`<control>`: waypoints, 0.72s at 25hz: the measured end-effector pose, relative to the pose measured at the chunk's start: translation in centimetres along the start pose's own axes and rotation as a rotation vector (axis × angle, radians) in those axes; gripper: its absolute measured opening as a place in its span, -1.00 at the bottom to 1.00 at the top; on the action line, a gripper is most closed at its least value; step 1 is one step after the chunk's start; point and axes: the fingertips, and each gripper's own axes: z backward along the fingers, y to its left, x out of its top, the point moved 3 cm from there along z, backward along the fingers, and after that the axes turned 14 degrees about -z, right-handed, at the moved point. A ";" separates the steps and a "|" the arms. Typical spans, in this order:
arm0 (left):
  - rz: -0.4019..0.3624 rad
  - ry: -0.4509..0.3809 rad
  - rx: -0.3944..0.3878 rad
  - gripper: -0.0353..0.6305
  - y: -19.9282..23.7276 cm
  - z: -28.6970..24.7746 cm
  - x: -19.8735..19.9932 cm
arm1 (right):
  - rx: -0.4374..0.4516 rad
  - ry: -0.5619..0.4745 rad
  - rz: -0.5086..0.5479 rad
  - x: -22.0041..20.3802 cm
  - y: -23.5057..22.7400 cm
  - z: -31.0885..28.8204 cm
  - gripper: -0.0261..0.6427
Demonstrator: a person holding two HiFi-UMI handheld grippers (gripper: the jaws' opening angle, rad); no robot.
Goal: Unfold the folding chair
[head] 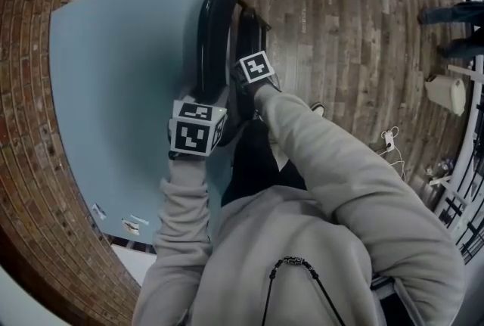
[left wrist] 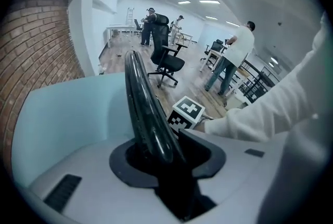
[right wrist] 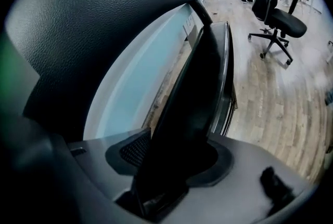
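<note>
A folded black chair (head: 215, 22) stands upright against a pale blue panel (head: 113, 90). Its curved tube frame (left wrist: 145, 108) runs up between the jaws of my left gripper (left wrist: 156, 151), and the pads press on both sides of it. In the head view the left gripper (head: 210, 107) sits at the near end of the tube loop. My right gripper (head: 248, 66) is just to its right. In the right gripper view the flat black seat (right wrist: 200, 88) fills the gap of the right gripper (right wrist: 171, 161), whose pads close on its edge. The padded backrest (right wrist: 88, 25) looms at the left.
A brick wall (head: 30, 166) borders the panel on the left. Wooden floor (head: 340, 29) spreads to the right, with a white bag (head: 446, 94) and metal racks at the far right. A black office chair (left wrist: 166, 59) and two or three people (left wrist: 234, 56) stand in the room beyond.
</note>
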 end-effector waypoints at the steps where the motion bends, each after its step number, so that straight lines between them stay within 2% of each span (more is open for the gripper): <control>1: 0.015 -0.004 0.003 -0.47 0.1 0.0 0.0 | 0.006 0.006 -0.002 0.0 0.0 0.2 -0.28; 5: 0.090 -0.025 0.002 -0.53 -0.2 0.1 -0.2 | 0.056 0.009 -0.047 -1.1 -1.1 1.4 -0.32; 7: 0.149 -0.058 -0.009 -0.55 -0.5 0.0 0.1 | 0.051 0.022 -0.067 -1.5 -2.8 2.7 -0.38; 10: 0.242 -0.108 -0.014 -0.60 -0.9 -0.5 0.3 | 0.114 0.036 -0.130 -2.1 -6.6 4.7 -0.44; 13: 0.301 -0.135 -0.028 -0.62 -2.7 -1.6 0.9 | 0.211 0.072 -0.157 -3.7 -12.1 7.2 -0.45; 16: 0.316 -0.161 -0.034 -0.63 -5.1 -3.4 2.0 | 0.301 0.104 -0.166 -5.1 -19.8 9.9 -0.44; 18: 0.352 -0.195 -0.048 -0.64 -6.3 -5.0 2.7 | 0.348 0.105 -0.187 -5.6 -24.9 11.2 -0.42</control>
